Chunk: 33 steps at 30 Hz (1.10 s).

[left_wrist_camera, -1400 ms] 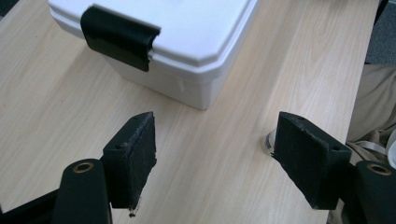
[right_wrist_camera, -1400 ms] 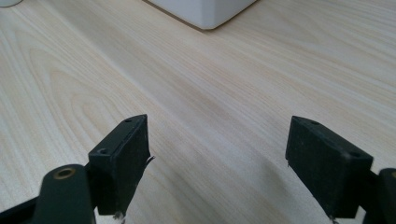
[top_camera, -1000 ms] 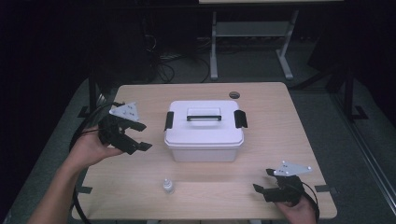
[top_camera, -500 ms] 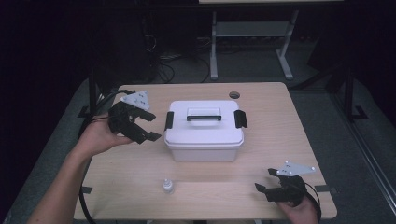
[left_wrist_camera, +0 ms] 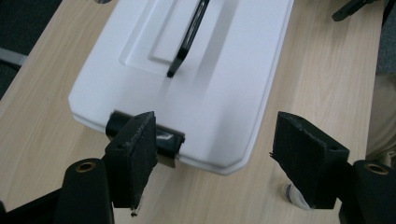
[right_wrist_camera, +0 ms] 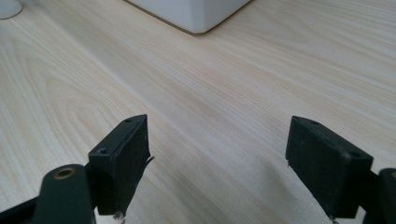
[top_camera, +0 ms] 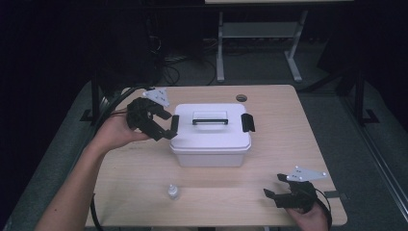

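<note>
High view, white box (top_camera: 210, 139) long axis crosswise; left tool (top_camera: 166, 126) seemingly at its latch (top_camera: 175, 122)

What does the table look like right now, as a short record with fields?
box: white box, lid on, middle of the table
handle: black handle lying flat on the lid
clips: black clip at each end; the left clip is just ahead of the left gripper
left gripper: left gripper, open, at the box's left end
right gripper: right gripper, open, low over bare wood
bottle: small bottle near the front edge

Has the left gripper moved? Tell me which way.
Yes. The left gripper has moved right and away, up to the latch on the white box.
</note>
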Each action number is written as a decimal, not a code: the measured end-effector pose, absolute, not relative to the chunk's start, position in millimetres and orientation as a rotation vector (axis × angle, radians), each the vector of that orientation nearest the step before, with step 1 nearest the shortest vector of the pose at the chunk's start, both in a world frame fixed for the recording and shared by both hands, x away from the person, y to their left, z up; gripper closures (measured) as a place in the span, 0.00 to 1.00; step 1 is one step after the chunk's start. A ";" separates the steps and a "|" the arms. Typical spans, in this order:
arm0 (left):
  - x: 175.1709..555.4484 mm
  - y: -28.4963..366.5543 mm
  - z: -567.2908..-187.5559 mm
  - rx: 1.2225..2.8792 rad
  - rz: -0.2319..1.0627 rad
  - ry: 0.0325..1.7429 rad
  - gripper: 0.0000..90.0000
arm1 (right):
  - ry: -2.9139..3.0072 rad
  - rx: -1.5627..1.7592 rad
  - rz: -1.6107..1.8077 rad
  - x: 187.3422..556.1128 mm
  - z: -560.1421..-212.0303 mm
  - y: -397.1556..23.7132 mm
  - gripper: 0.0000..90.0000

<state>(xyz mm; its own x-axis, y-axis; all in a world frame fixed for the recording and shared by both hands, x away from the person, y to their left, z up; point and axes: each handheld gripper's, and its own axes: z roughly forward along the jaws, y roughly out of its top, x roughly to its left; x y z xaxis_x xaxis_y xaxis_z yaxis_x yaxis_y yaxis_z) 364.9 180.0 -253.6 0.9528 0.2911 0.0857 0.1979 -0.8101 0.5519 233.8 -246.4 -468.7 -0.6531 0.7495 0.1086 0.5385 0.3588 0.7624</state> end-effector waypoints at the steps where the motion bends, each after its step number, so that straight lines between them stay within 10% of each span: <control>1: 368.4 175.1 -253.5 2.547 0.216 0.332 0.34 | 2.362 1.154 1.181 233.4 -468.6 -246.7 0.23; 33: 403.9 114.9 -266.6 2.628 0.193 0.236 0.48 | 2.378 1.144 1.178 233.9 -469.6 -245.3 0.23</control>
<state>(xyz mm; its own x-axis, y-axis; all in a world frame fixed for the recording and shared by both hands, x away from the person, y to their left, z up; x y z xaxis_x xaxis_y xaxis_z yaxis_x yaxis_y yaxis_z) 403.9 114.9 -266.6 0.9751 0.2012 0.0935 0.1320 -0.8648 0.4845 233.9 -245.3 -469.6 -0.6603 0.7425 0.1130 0.5398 0.3645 0.7588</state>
